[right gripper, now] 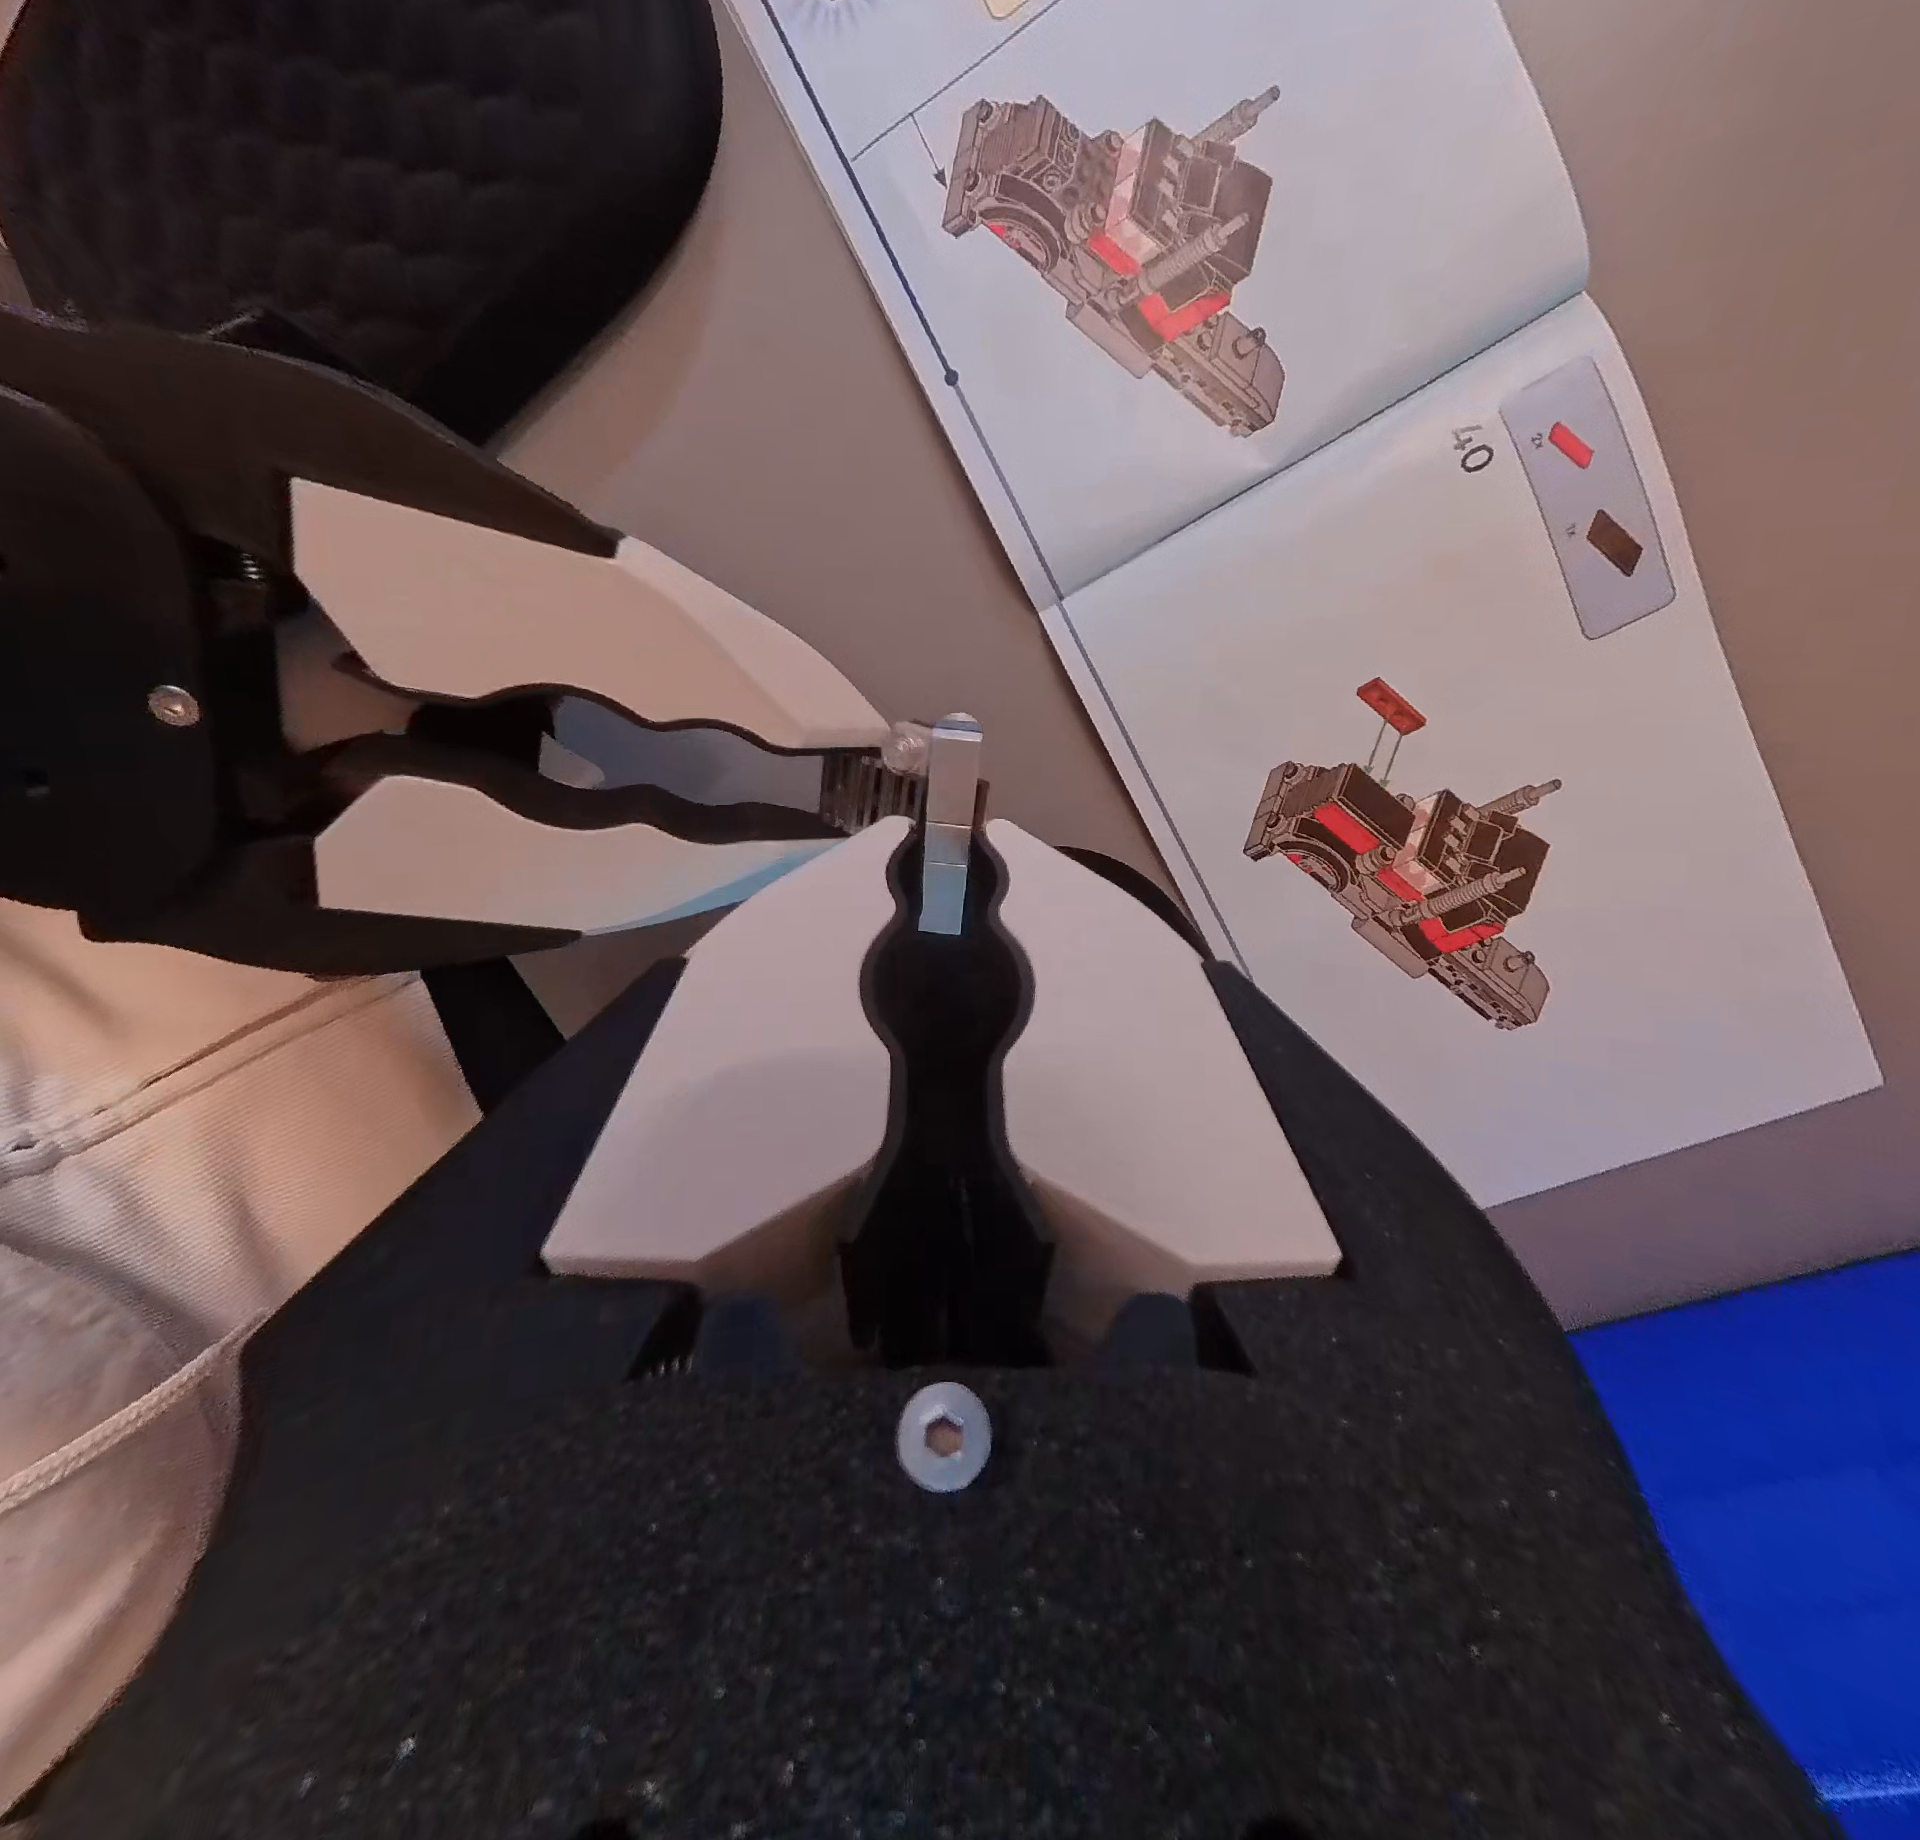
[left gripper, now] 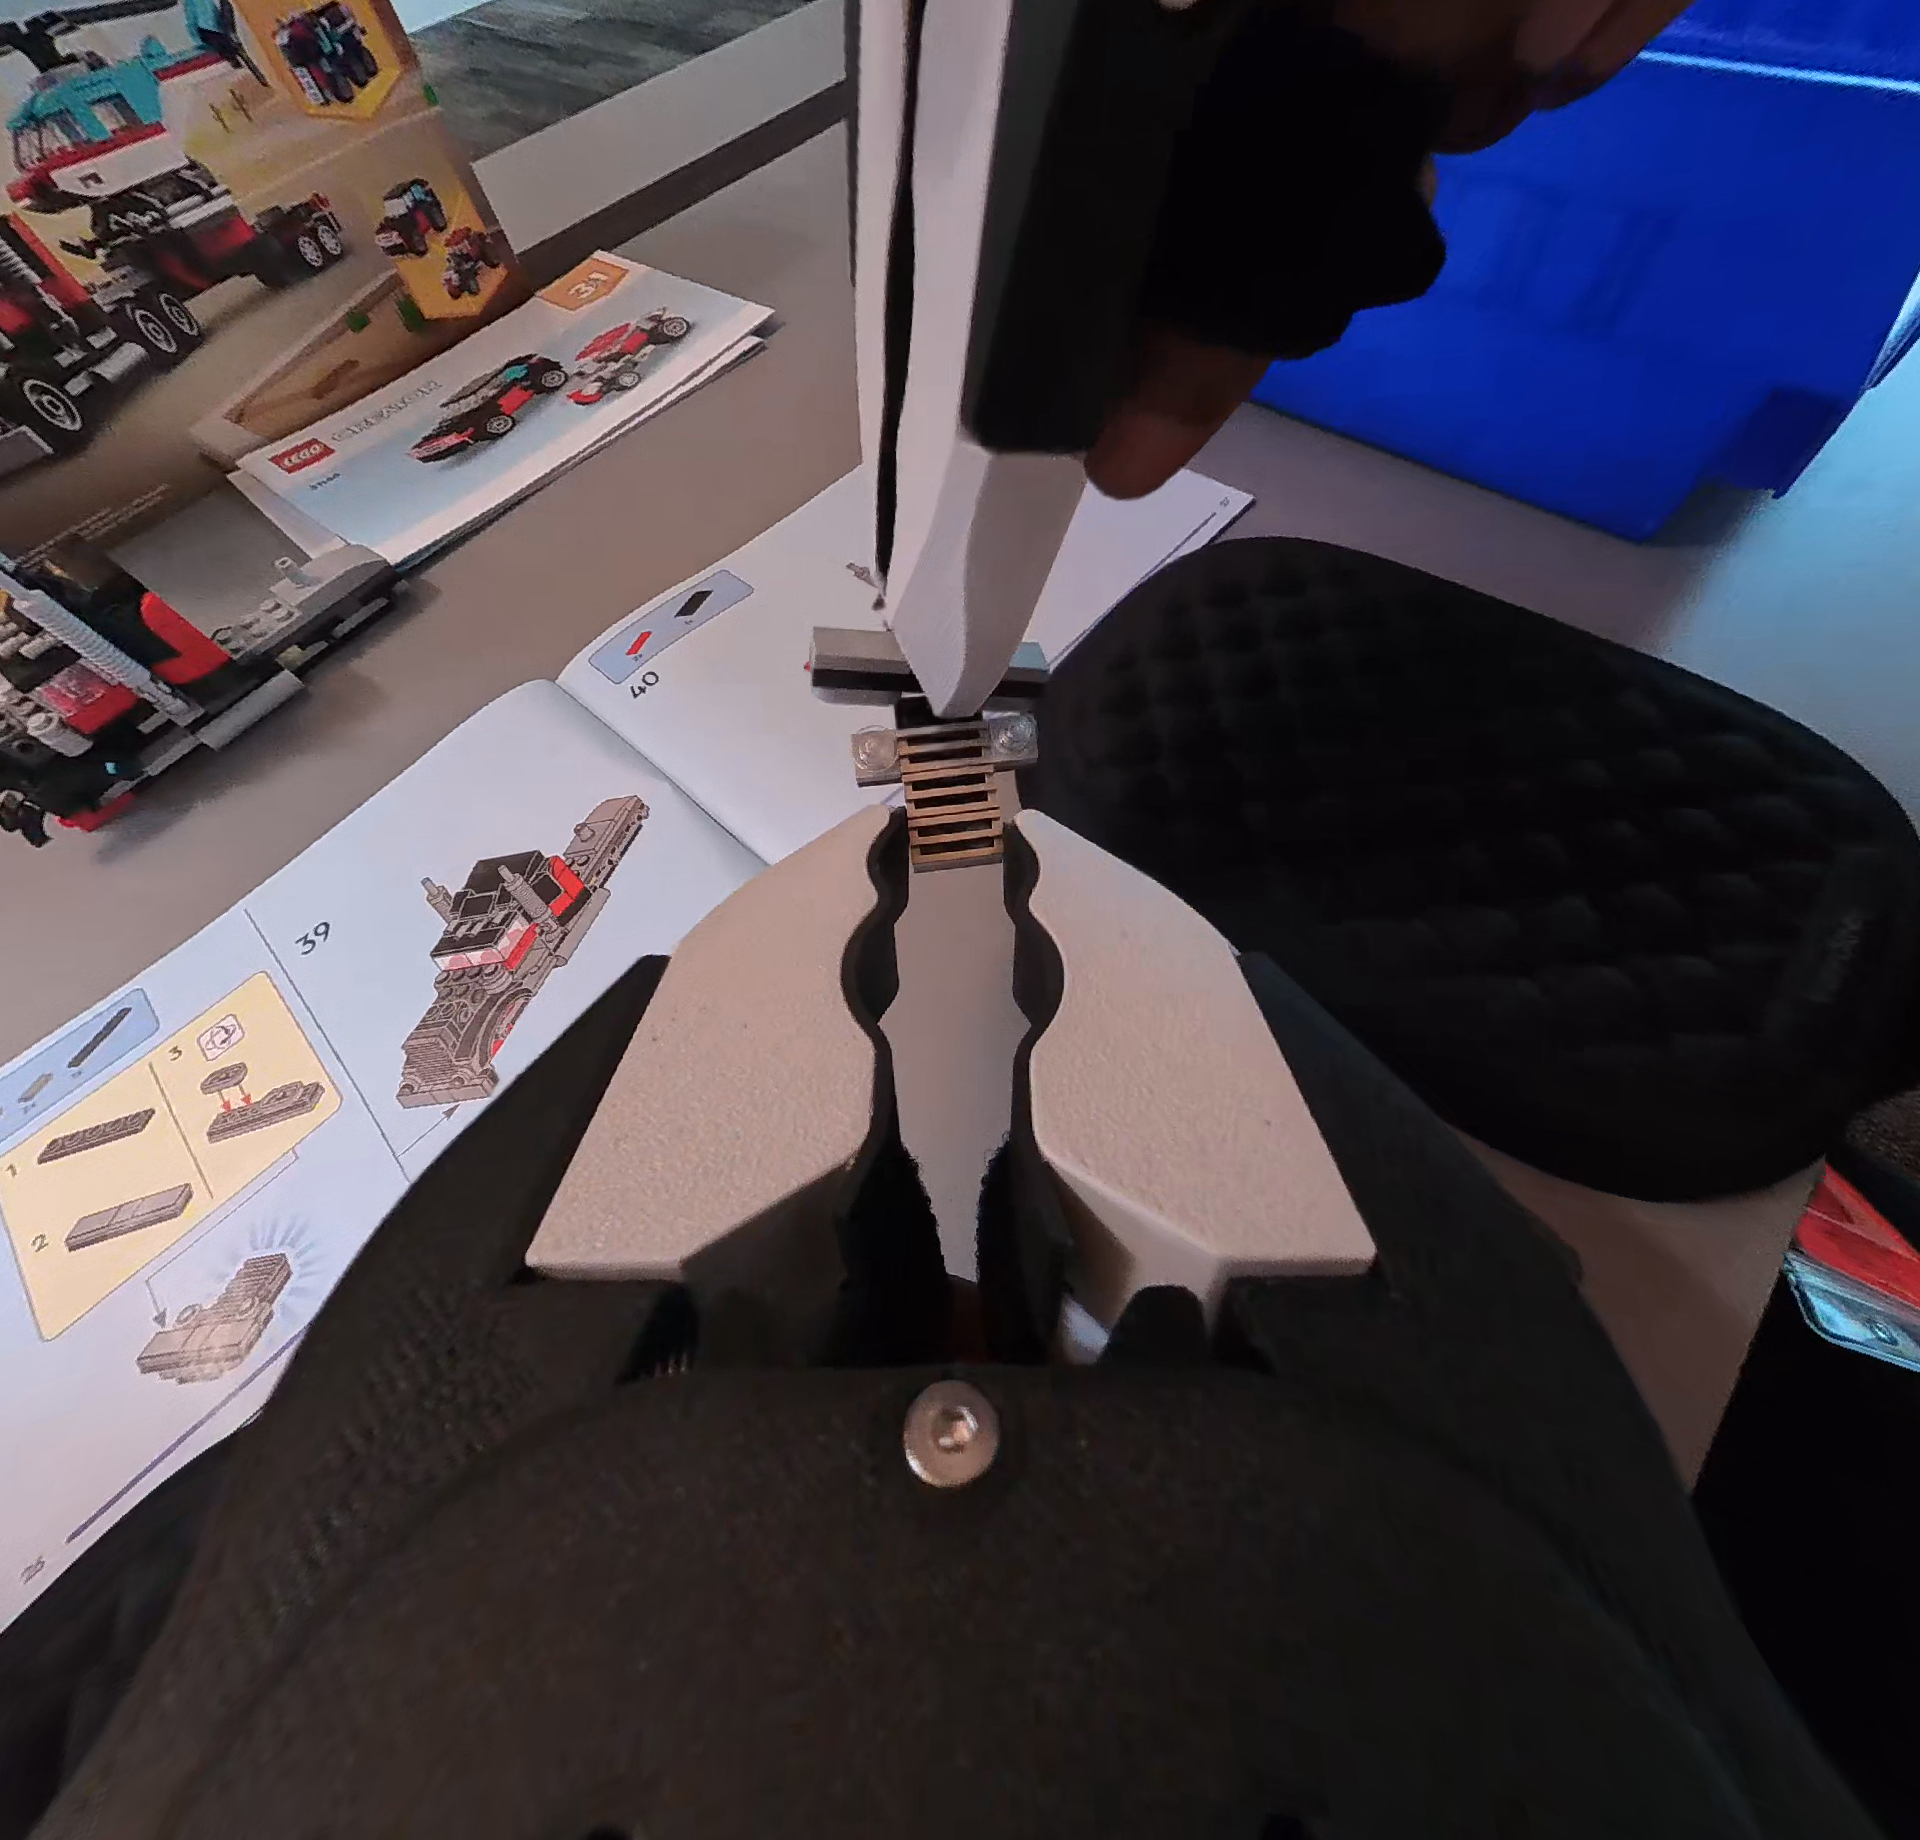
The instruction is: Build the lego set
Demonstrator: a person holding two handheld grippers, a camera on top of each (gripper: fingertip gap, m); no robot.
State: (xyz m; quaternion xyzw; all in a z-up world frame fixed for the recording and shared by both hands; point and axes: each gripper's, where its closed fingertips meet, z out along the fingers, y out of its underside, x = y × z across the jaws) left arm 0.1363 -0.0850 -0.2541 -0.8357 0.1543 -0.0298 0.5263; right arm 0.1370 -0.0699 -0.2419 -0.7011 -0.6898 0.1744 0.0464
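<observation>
Left wrist view: at frame centre the left gripper (left gripper: 956, 834) pinches a small grey grille assembly (left gripper: 951, 793), while the right gripper (left gripper: 961, 689), descending from the top, clamps the grey plate (left gripper: 862, 652) joined to it, above the open instruction booklet (left gripper: 416, 959).

Box (left gripper: 208, 128) behind open booklet (left gripper: 364, 1011)

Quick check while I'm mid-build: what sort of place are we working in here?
Probably an office or lab workbench set up for a toy-brick build. A grey table holds an open instruction booklet, the set's box and a part-built truck. A blue storage bin stands behind, with carpeted floor beyond.
</observation>
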